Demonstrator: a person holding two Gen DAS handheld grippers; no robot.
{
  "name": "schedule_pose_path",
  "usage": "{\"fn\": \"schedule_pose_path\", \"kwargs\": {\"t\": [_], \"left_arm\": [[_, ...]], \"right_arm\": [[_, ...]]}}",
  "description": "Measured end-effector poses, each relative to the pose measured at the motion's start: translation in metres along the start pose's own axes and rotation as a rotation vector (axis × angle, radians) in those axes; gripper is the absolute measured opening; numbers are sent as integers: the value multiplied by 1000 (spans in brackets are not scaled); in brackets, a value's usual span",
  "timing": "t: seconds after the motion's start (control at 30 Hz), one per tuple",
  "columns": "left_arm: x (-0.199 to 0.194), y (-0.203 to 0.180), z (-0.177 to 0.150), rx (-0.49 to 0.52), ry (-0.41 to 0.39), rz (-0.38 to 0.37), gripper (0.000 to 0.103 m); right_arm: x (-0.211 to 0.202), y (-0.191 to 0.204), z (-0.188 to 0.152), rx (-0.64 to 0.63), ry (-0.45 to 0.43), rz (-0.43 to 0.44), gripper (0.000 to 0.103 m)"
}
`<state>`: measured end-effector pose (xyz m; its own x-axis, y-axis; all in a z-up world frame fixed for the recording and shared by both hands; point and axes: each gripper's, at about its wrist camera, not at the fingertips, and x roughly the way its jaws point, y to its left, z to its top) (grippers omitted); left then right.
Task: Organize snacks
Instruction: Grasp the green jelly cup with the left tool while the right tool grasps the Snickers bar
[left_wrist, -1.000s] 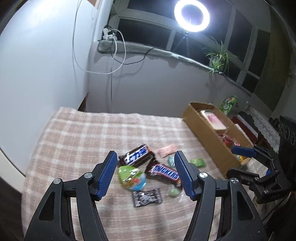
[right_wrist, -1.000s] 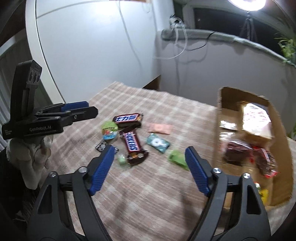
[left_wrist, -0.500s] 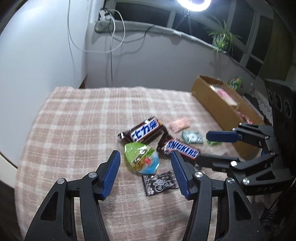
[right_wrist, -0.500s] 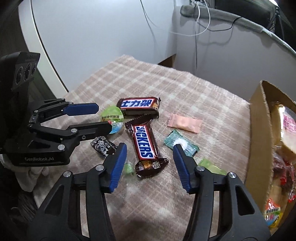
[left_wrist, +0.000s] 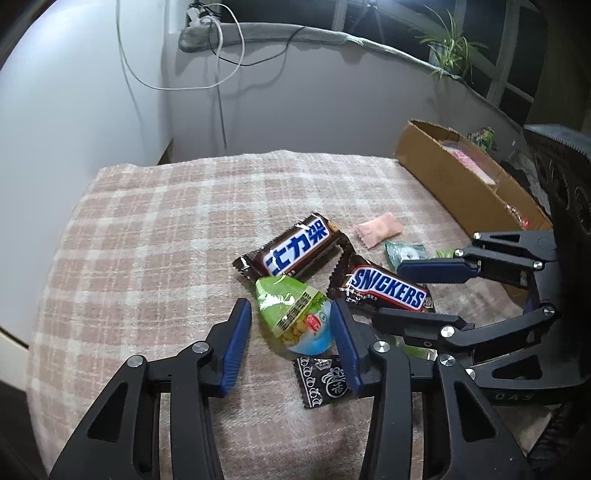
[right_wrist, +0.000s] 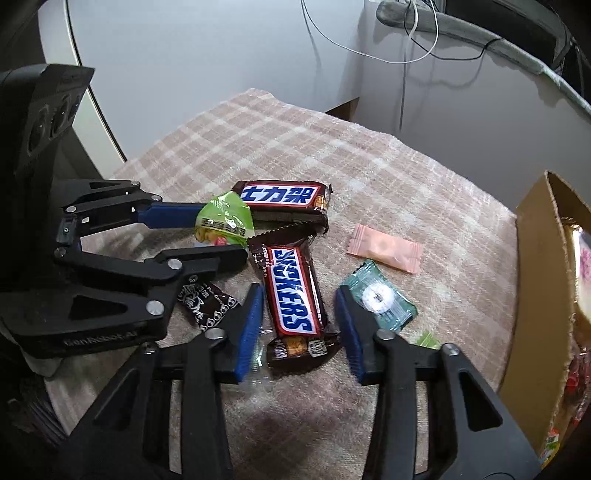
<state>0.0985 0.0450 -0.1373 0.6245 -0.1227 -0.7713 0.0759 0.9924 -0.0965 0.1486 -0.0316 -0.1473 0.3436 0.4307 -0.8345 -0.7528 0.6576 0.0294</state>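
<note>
On the plaid blanket in front of me, the loose snacks lie in a tight cluster, well apart from the cardboard box off to my right, which already holds several packets. My left gripper is spread wide around the green jelly cup, its blue pads on either side and not yet touching it. My right gripper is likewise parted, straddling the lower end of the Snickers bar.

The risk, as I judge it, is crowding. The jelly cup overlaps the edge of the Chinese-label Snickers bar and sits just beside the small black packet, so a careless close could drag a neighbour along or crush the cup's soft foil lid. My right fingers flank a clear-wrapped candy on one side and the teal mint packet on the other; either could get pinched too. The two grippers are also near each other and might collide.

Both are angled down toward the blanket, low and forward, the left reaching in from the left, the right from nearer the box.
</note>
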Motion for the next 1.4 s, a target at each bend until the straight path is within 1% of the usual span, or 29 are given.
{"fn": "schedule_pose_path", "kwargs": {"t": [0.03, 0.1, 0.17, 0.23, 0.3, 0.47, 0.6, 0.83, 0.93, 1.07, 1.27, 1.4], "left_arm": [[2, -2, 0, 9, 7, 3, 38], [6, -4, -1, 22, 19, 7, 37], [6, -4, -1, 22, 19, 8, 33], [6, -3, -1, 20, 19, 8, 24], [5, -4, -1, 26, 15, 11, 23], [3, -5, -2, 18, -1, 9, 23], [-5, -2, -2, 0, -21, -5, 22], [-28, -10, 5, -16, -81, -47, 22], [-38, -20, 12, -8, -111, -70, 22], [-49, -38, 24, 4, -150, -111, 23], [-53, -71, 42, 39, -177, -167, 22], [-53, -92, 51, 67, -186, -194, 22]], "right_arm": [[0, 0, 0, -1, 0, -3, 32], [-1, 0, -1, 3, 0, -4, 30], [-1, 0, -1, 10, -2, -2, 30], [-2, -1, -1, 15, -5, -2, 30], [-3, -1, -2, 20, -8, 0, 30], [-11, -5, -4, 49, -30, 11, 30], [-26, -7, -5, 60, -62, 7, 30], [-71, -16, -5, 94, -159, -12, 30], [-92, -25, -8, 120, -199, -27, 30], [-118, -46, -15, 168, -245, -77, 30], [-150, -85, -27, 254, -295, -117, 30], [-162, -108, -35, 298, -314, -155, 30]]}}
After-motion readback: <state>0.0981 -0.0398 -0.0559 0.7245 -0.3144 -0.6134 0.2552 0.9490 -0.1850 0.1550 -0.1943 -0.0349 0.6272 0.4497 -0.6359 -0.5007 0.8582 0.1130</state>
